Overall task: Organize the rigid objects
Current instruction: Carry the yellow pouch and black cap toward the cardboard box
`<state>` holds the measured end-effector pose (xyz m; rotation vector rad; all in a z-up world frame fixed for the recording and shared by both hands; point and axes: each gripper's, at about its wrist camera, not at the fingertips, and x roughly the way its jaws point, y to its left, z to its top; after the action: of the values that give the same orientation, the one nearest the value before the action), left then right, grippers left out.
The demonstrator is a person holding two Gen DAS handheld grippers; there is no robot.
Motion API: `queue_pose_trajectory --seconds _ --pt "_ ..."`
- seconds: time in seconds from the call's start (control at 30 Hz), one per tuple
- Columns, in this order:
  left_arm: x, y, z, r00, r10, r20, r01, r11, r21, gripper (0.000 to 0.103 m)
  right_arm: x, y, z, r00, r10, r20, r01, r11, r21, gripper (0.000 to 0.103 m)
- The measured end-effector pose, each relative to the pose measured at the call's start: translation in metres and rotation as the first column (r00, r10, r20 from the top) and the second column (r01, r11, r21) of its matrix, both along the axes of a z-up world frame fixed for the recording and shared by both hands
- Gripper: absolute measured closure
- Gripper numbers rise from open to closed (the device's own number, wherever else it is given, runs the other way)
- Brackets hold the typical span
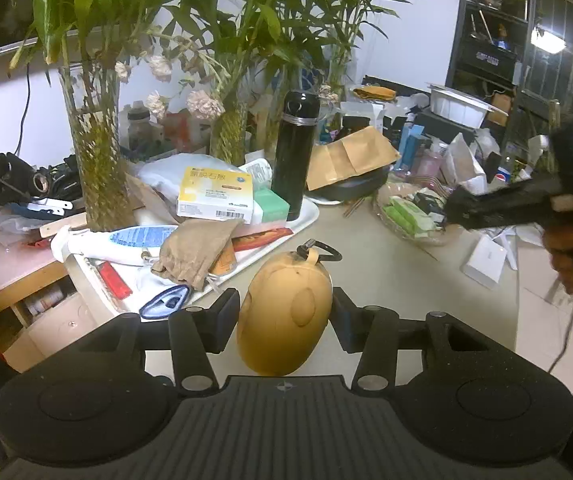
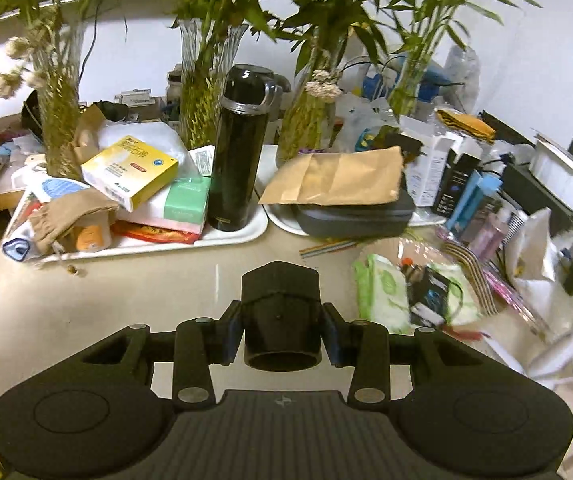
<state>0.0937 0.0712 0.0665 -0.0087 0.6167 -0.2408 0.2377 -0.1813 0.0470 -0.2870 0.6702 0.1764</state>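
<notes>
My left gripper (image 1: 285, 312) is shut on a tan egg-shaped hard case (image 1: 284, 316) with a black carabiner clip at its top, held above the beige table (image 1: 386, 280). My right gripper (image 2: 281, 334) is shut on a black cylindrical holder-like object (image 2: 280, 316), held over the table (image 2: 146, 292). The right gripper also shows blurred at the right of the left wrist view (image 1: 526, 204). A white tray (image 2: 242, 232) ahead holds a black thermos (image 2: 238, 148), a yellow box (image 2: 130, 172) and a tan cloth pouch (image 2: 66, 216).
Glass vases with bamboo (image 2: 206, 92) stand behind the tray. A second tray carries a dark case (image 2: 354, 216) under a brown envelope (image 2: 338, 176). Wet-wipe packs (image 2: 386, 292), boxes and bags crowd the right side. A wooden shelf (image 1: 14, 280) stands left of the table.
</notes>
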Motion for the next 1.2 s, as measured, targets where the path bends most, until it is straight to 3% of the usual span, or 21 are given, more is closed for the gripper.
queue_pose_trajectory --seconds 0.57,0.87,1.2 --pt "0.001 -0.040 0.019 0.978 -0.192 -0.076 0.197 0.979 0.054 0.055 -0.116 -0.052 0.025 0.998 -0.061 0.004 0.059 0.983 0.171 0.059" --pt "-0.023 -0.062 0.024 0.957 -0.271 -0.106 0.281 0.955 0.092 0.055 -0.154 -0.028 0.031 1.000 0.001 0.011 -0.003 0.977 0.211 0.059" --pt "-0.048 -0.068 -0.003 0.938 -0.301 -0.172 0.318 0.945 0.079 0.055 -0.193 0.002 0.016 0.998 0.044 -0.038 -0.033 0.968 0.251 0.059"
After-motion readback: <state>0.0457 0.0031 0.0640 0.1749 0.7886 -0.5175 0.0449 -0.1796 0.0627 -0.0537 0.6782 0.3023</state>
